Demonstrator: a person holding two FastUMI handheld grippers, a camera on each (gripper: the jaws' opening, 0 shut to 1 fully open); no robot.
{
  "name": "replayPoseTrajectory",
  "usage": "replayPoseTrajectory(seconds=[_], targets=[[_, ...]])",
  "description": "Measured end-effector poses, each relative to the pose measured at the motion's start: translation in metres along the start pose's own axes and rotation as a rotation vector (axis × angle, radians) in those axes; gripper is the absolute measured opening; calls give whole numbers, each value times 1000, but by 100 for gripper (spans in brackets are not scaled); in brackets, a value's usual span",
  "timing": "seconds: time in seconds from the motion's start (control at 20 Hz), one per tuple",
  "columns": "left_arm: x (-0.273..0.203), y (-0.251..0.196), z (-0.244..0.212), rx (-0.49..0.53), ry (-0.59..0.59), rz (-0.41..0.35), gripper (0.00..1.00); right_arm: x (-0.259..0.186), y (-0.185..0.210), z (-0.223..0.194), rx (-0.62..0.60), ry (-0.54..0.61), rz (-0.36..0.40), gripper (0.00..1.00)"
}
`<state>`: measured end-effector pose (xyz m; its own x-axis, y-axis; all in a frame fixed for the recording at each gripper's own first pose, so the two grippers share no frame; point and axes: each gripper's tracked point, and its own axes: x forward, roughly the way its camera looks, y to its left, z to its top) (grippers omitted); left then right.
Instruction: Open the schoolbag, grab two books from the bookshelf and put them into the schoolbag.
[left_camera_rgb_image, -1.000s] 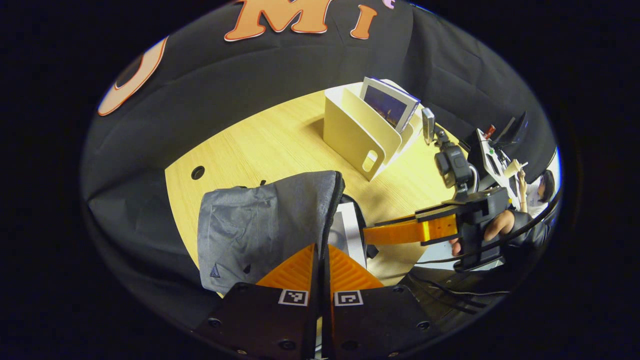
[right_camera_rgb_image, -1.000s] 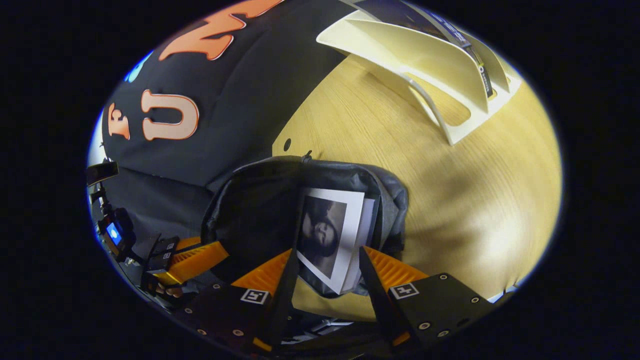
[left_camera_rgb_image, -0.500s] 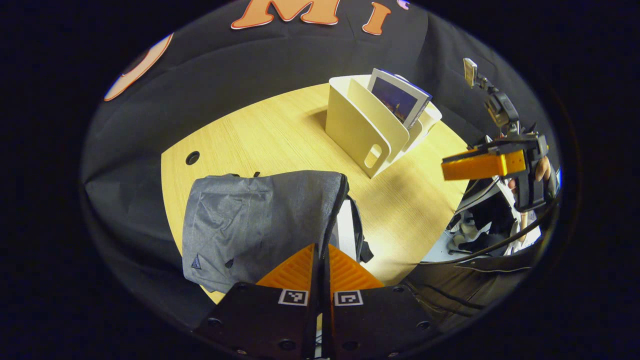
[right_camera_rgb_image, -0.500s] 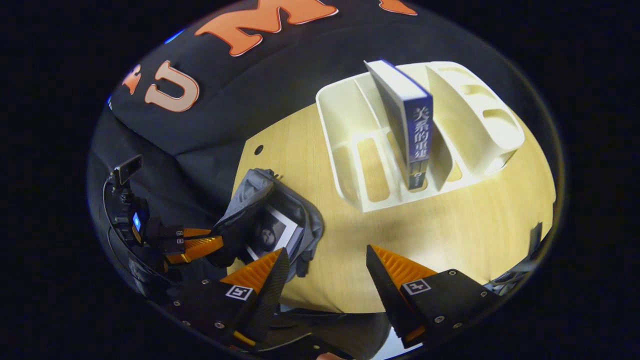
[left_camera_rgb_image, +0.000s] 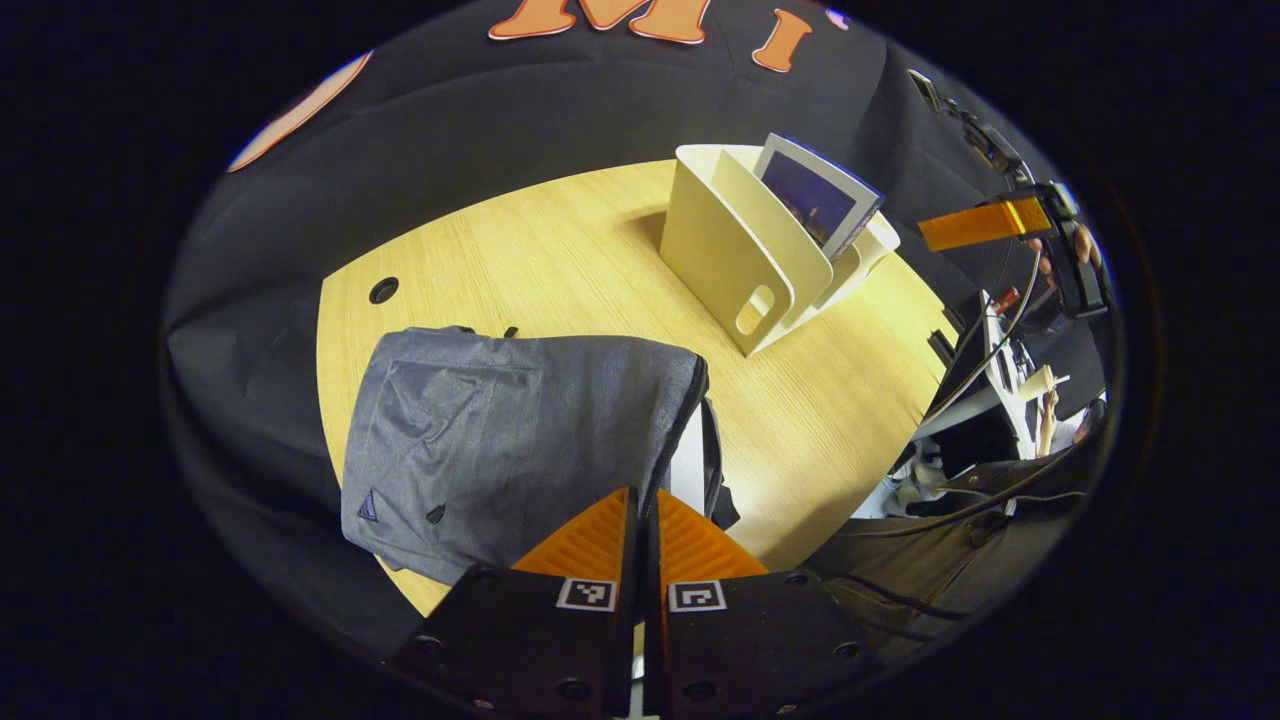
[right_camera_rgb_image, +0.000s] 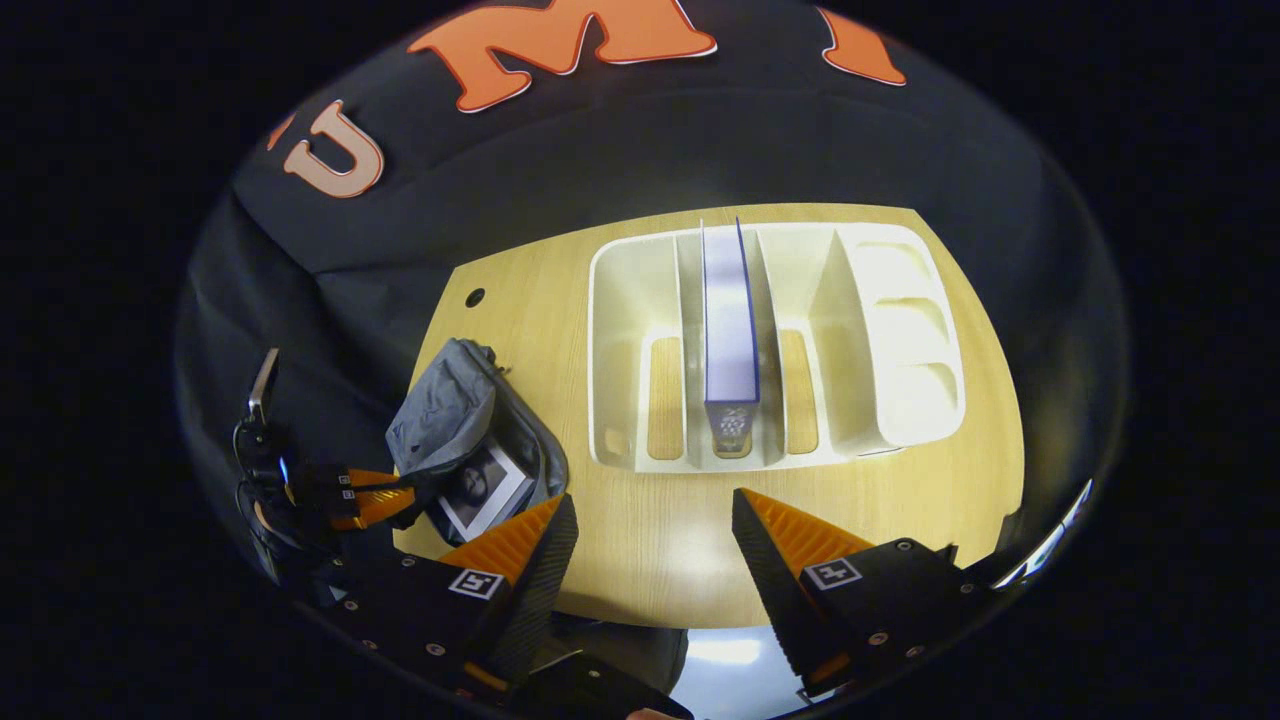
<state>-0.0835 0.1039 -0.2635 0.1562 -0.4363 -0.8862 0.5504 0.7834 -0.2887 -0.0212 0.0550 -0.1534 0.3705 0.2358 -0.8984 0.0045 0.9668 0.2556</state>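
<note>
1. Schoolbag: one, grey, lying on the wooden table, lower left of the left gripper view; lower left of the right gripper view too. Mouth open.
2. Writing: a small triangular mark at the bag's corner, too small to read. Spine print on the shelved book too small to read.
3. Books counted: two. One with a black-and-white cover sits in the bag's mouth. One blue-edged book stands upright in a middle slot of the bookshelf, centre of the right gripper view.
4. Bookshelf: one, cream, with several dividers; upper centre of the left gripper view.
5. My left gripper: fingers pressed together on the bag's zipper edge, bottom centre.
6. My right gripper: fingers wide apart, nothing between them, above the table's near edge, pointing at the shelf; upper right of the left gripper view.
</note>
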Motion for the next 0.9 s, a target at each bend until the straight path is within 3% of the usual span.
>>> replayPoseTrajectory(seconds=[0.25, 0.55, 0.7, 0.75, 0.8, 0.9], targets=[[8, -2, -4, -70, 11, 11, 5, 13, -33, 65, -60, 23, -71, 93], [13, -1, -11, -167, 28, 62, 5, 76, -58, 96, -38, 123, -107, 91], [17, -1, -12, -182, 37, 74, 5, 99, -57, 104, -2, 145, -125, 75], [15, -1, -11, -179, 39, 74, 5, 106, -56, 103, 27, 154, -139, 57], [17, 0, -11, -174, 44, 74, 5, 110, -54, 103, 44, 157, -151, 59], [17, 1, -12, -152, 48, 67, 5, 111, -54, 103, 67, 164, -181, 40]])
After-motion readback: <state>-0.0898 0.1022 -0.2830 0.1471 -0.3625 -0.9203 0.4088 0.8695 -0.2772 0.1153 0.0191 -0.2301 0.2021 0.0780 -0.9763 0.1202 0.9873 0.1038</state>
